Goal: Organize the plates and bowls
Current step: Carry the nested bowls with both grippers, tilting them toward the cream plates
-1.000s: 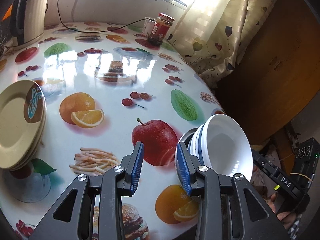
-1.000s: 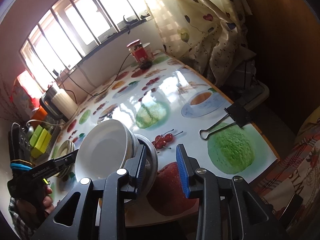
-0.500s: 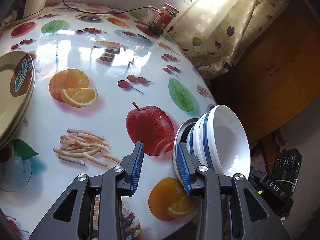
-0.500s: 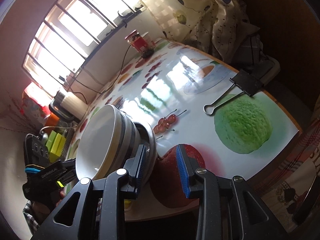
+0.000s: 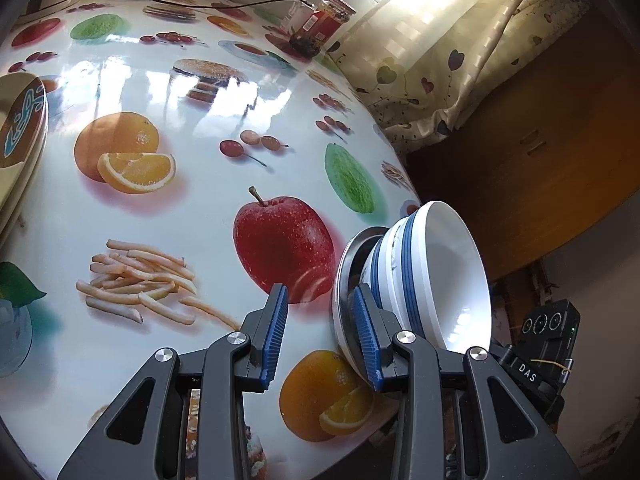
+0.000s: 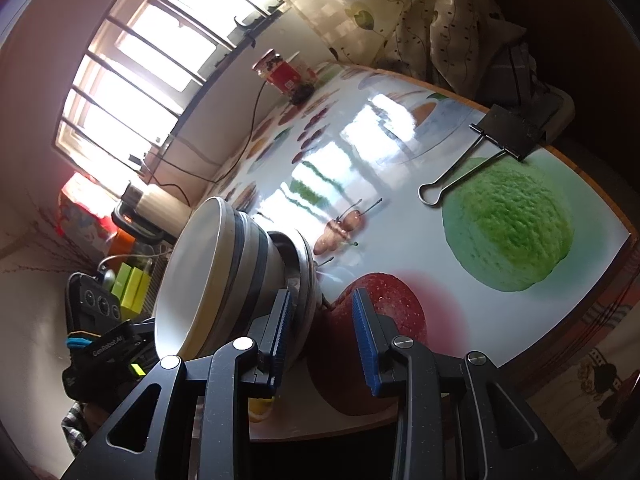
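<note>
Glossy fruit-print table (image 5: pixel 208 208) by a curtain (image 5: pixel 448 48); both grippers' fingers parted, gripping nothing.

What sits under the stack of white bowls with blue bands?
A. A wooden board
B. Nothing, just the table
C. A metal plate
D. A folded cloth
C: a shiny metal plate shows directly beneath the bowls, its rim jutting out beyond the lowest one.

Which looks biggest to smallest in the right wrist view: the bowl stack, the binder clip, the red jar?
1. bowl stack, though it is nearest the camera
2. binder clip
3. red jar, farthest away, so true size unsure
</note>
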`<state>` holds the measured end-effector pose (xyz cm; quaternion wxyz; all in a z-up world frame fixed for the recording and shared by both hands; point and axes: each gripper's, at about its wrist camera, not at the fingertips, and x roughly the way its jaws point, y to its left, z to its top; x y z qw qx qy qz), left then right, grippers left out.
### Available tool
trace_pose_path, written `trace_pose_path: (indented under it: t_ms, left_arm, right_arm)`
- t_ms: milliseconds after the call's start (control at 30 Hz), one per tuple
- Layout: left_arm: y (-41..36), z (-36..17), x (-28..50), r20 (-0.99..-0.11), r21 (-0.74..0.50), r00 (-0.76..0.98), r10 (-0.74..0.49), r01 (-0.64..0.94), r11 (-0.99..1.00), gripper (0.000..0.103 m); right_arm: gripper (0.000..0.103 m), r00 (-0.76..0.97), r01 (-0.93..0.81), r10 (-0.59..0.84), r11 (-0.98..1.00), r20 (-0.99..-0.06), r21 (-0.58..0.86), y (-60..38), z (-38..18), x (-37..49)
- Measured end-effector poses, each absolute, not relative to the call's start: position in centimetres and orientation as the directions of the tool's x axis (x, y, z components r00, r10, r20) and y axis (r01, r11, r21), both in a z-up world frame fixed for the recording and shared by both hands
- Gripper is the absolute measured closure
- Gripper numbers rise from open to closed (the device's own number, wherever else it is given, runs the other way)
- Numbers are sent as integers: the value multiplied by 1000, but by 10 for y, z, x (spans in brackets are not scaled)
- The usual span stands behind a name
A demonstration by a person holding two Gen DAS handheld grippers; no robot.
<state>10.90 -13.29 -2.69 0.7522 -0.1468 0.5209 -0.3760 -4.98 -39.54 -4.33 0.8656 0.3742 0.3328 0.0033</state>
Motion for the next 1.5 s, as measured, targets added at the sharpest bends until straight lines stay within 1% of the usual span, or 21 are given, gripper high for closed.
trace_pose_path:
  t_ms: [467, 633, 800, 867, 900, 1167, 1333, 1500]
  left_arm:
    - [-134, -33, 111, -671, -627, 156, -725, 402, 667, 68]
    - [-134, -33, 111, -671, -628, 155, -725, 401, 667, 68]
    - [-135, -32, 111, -664, -635, 152, -732, 402, 660, 72]
    - [-135, -31, 111, -661, -638, 149, -736, 405, 655, 77]
    - [-135, -30, 110, -661, -635, 151, -735, 410, 655, 78]
    - [-137, -27, 108, -650, -639, 148, -745, 423, 642, 90]
    - [-137, -27, 108, -641, -648, 142, -754, 426, 631, 93]
    - [-133, -31, 111, -622, -679, 126, -773, 404, 613, 93]
  right_arm:
    - [73, 776, 224, 284, 710, -563, 667, -396, -48, -47]
    - [78, 778, 215, 295, 705, -554, 676, -396, -48, -46]
    - [83, 781, 206, 298, 707, -549, 676, -393, -46, -45]
    - [85, 781, 201, 302, 707, -546, 678, -392, -46, -44]
    - [86, 781, 198, 304, 707, -545, 678, -392, -46, -44]
    - [86, 785, 190, 314, 698, -534, 690, -393, -48, -44]
    - [86, 787, 188, 319, 691, -528, 698, -394, -48, -45]
    - [86, 791, 183, 328, 677, -516, 712, -394, -49, -46]
